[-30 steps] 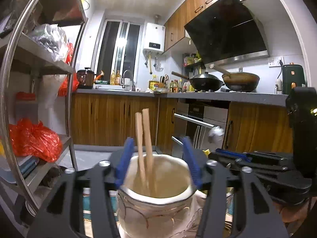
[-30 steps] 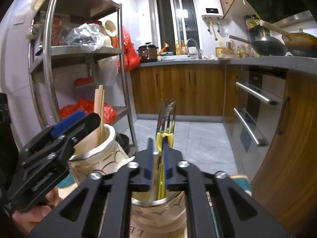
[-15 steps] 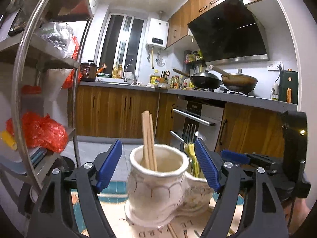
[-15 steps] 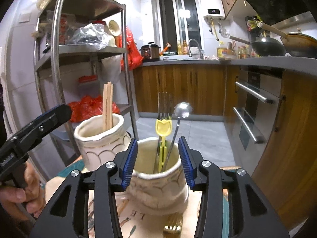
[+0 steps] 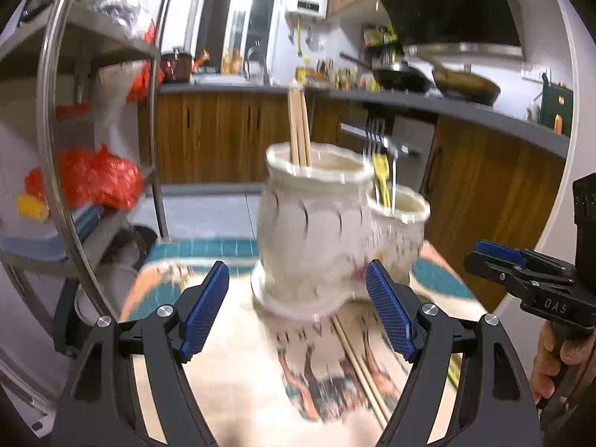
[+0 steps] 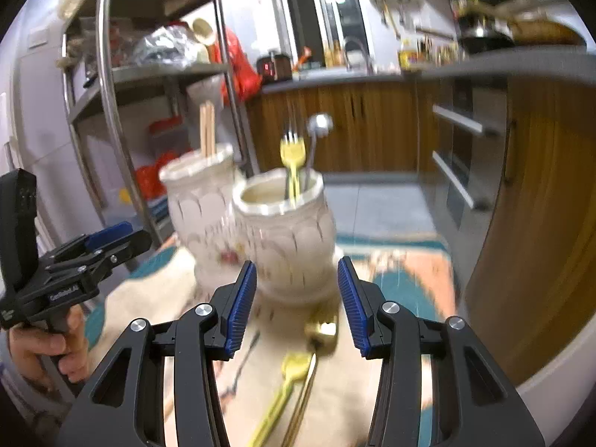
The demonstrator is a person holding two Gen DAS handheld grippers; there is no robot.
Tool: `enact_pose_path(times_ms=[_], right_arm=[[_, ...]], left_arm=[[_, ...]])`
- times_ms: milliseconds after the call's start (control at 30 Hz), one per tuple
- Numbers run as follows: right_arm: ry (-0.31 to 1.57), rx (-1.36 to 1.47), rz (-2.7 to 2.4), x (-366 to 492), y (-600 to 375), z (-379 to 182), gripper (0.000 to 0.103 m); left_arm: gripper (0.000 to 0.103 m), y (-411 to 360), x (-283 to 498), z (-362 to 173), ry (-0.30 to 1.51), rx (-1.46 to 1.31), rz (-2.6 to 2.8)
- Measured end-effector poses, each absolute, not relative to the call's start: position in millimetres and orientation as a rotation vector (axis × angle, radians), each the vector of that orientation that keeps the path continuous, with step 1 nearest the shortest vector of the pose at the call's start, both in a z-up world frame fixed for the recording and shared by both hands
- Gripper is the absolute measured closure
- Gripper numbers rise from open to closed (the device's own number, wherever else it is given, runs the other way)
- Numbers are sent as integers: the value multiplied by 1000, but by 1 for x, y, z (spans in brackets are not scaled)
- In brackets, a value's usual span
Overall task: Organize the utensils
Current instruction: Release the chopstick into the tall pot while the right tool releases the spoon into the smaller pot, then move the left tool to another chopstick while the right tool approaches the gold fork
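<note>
Two white ceramic holders (image 5: 313,223) (image 6: 287,234) stand just beyond the fingers: one holds two chopsticks (image 5: 298,126), the other a yellow fork (image 6: 292,156) and spoon (image 6: 318,126). Left gripper (image 5: 298,313) and right gripper (image 6: 298,305) gape empty, clear of the holders. "DAS" shows on the right gripper's body.

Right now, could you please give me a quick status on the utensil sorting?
Both tongs, left and right, open and empty, jaws just widened. Chopsticks in one jar, forks in other jar. Loose chopsticks and cutlery left on mat.
</note>
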State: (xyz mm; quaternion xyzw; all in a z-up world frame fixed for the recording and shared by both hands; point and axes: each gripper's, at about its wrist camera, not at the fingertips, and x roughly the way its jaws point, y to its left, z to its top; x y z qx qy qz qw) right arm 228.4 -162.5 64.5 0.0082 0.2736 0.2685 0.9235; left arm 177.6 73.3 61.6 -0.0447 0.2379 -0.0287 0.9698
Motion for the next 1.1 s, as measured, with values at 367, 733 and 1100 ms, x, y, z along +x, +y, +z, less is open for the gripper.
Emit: enact_pose_path(times_ms=[367,733,1100], right_arm=[[755,24,559,224,-173,25,56],[819,-64,557,220,-164,11,64],[860,-127,566,218,-158,3,87]], left_arm=[[28,56,176,20,664,-33,-106],[50,38,181,3,772,23,-153],[63,22,184,-4,826,80,-158]])
